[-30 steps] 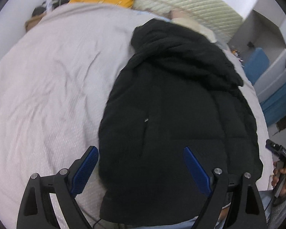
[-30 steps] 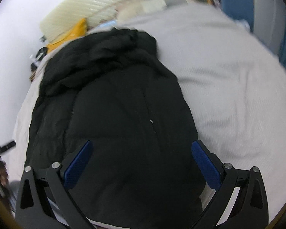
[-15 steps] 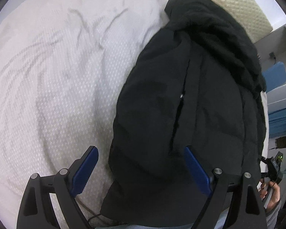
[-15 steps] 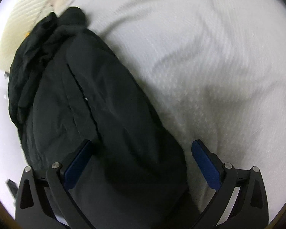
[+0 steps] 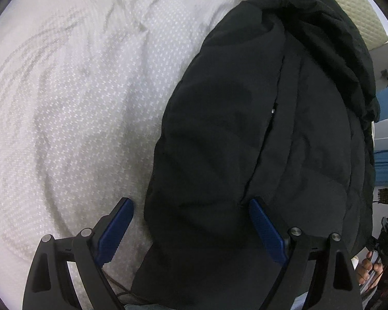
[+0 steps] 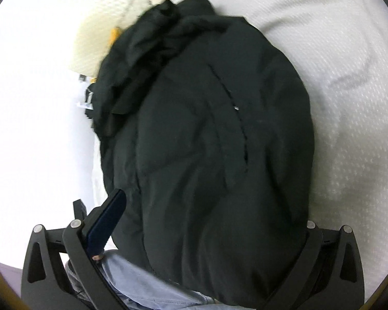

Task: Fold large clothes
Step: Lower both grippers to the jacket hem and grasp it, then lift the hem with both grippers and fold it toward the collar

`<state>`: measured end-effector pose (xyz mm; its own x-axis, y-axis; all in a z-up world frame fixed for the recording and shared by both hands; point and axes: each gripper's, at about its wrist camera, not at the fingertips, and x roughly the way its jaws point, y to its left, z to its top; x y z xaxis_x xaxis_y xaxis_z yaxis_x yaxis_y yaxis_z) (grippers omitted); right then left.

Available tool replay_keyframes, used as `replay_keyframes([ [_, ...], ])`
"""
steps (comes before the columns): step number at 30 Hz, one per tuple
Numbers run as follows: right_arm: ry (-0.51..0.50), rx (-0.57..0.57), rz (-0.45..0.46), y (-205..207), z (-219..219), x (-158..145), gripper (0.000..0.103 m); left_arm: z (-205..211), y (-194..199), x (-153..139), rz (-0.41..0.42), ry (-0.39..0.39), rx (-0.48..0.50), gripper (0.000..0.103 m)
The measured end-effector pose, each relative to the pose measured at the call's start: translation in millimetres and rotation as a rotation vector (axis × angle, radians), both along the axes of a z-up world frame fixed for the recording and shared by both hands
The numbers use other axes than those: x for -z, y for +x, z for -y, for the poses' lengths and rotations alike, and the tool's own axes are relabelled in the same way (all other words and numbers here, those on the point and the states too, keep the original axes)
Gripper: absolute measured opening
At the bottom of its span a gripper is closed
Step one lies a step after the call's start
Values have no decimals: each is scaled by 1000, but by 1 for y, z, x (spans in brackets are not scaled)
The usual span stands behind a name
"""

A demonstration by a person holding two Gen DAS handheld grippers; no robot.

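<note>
While flat, black jacket (image 5: 258, 134) hood-end farthest

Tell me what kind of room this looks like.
Most likely a bedroom: a black puffer jacket lies on a bed's white textured cover, with a cream quilted headboard or pillow at the far end.

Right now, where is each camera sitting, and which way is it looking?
Left wrist: on the left gripper, looking steeply down at the black jacket and white bedspread; its fingers are wide apart, and a hand shows at the right.
Right wrist: on the right gripper, looking down the jacket; one finger is hidden behind it; light blue jeans show below.
Shared: jacket, bedspread, cream headboard.
</note>
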<state>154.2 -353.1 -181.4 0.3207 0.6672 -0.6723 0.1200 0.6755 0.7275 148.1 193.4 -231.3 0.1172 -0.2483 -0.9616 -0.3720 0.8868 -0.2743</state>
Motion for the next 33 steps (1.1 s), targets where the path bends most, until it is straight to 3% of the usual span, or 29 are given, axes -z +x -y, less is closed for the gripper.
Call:
replay_keyframes([
  [4,-47,-16,26,0,-8,-5,103,5,11,10,-31,-38,-25,92],
  [8,-124,2,-25,7,-11,4,103,6,16,14,-40,-86,-23,92],
  [12,-235,21,-101,8,-10,20,103,15,17,13,-11,-180,28,92],
  [14,-262,70,-155,5,1,29,103,24,19,7,31,-270,65,92],
  [17,-219,148,-217,3,21,41,103,40,19,-10,105,-321,150,92],
  [20,-112,143,-227,1,27,47,103,48,18,-19,156,-349,197,92],
  [23,-10,69,-157,0,16,36,103,49,15,-14,158,-347,196,90],
  [26,72,41,-46,-6,8,16,103,52,14,-7,143,-325,197,81],
  [29,75,19,4,-10,1,8,102,49,18,3,136,-325,209,75],
  [31,43,30,-22,-11,1,14,98,50,14,7,138,-351,205,74],
  [33,34,46,-41,-7,-3,21,85,44,13,6,148,-367,196,66],
])
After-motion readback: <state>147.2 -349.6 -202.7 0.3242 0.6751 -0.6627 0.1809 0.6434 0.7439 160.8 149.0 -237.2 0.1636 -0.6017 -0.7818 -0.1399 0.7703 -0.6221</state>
